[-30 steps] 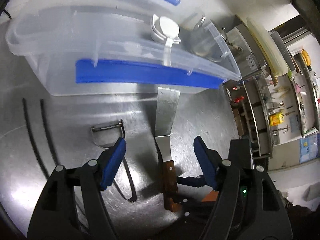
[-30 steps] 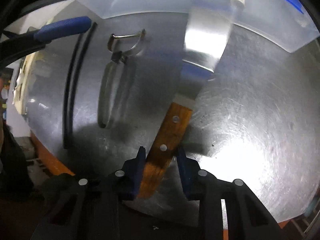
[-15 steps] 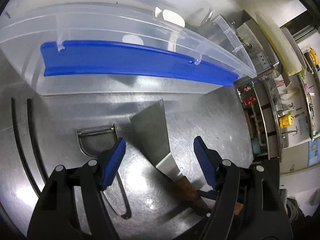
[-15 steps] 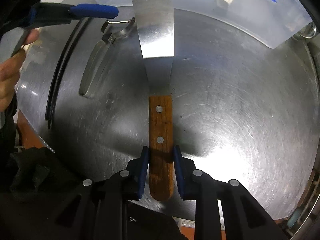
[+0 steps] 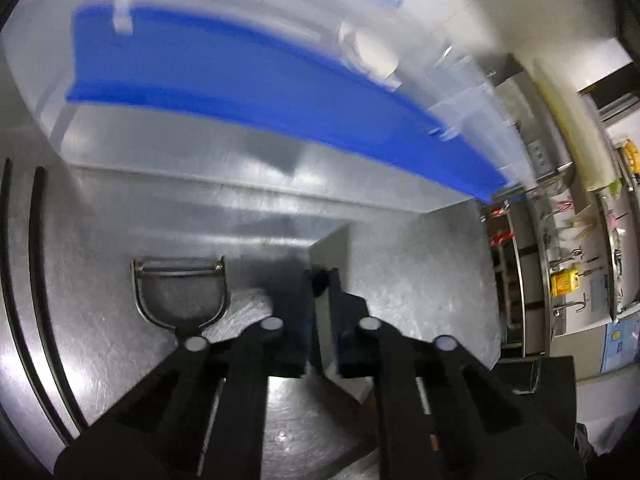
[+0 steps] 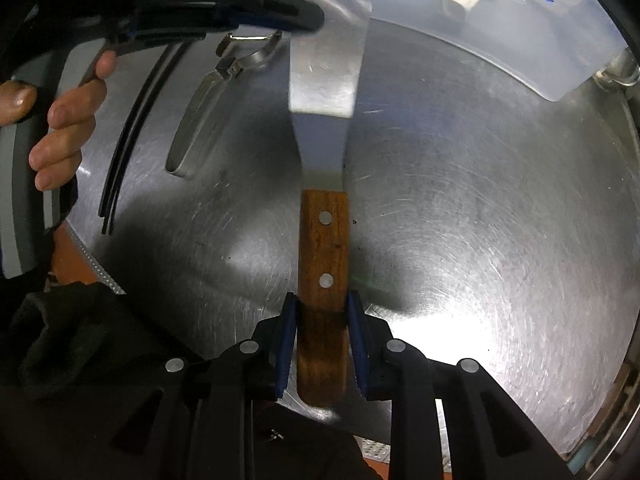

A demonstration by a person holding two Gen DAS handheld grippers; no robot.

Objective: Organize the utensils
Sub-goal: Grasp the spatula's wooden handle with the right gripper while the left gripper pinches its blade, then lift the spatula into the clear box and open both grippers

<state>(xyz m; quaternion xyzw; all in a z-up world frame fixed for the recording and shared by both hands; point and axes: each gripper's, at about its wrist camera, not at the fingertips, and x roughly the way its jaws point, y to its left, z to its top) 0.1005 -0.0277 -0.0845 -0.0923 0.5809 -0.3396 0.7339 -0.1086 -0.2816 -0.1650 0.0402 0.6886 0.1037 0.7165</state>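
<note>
A spatula with a wooden handle (image 6: 323, 248) and a flat steel blade (image 6: 326, 68) is held above the steel table. My right gripper (image 6: 322, 312) is shut on the handle's end. My left gripper (image 5: 322, 280) is shut on the blade's edge (image 5: 330, 248); it also shows in the right wrist view (image 6: 296, 12) at the blade's far corner. A steel peeler (image 5: 180, 296) lies on the table left of the spatula, also seen in the right wrist view (image 6: 208, 92). A clear plastic bin (image 5: 248, 152) with a blue handle strip stands behind.
White utensils (image 5: 372, 52) lie inside the bin. Two black strips (image 5: 24, 272) lie on the table at the left. Shelves with kitchen tools (image 5: 568, 272) stand at the far right. The table's front edge (image 6: 92, 268) is near my right gripper.
My left gripper was open over the table and has shut on the spatula blade. The right gripper has lifted the spatula and turned it to point straight ahead.
</note>
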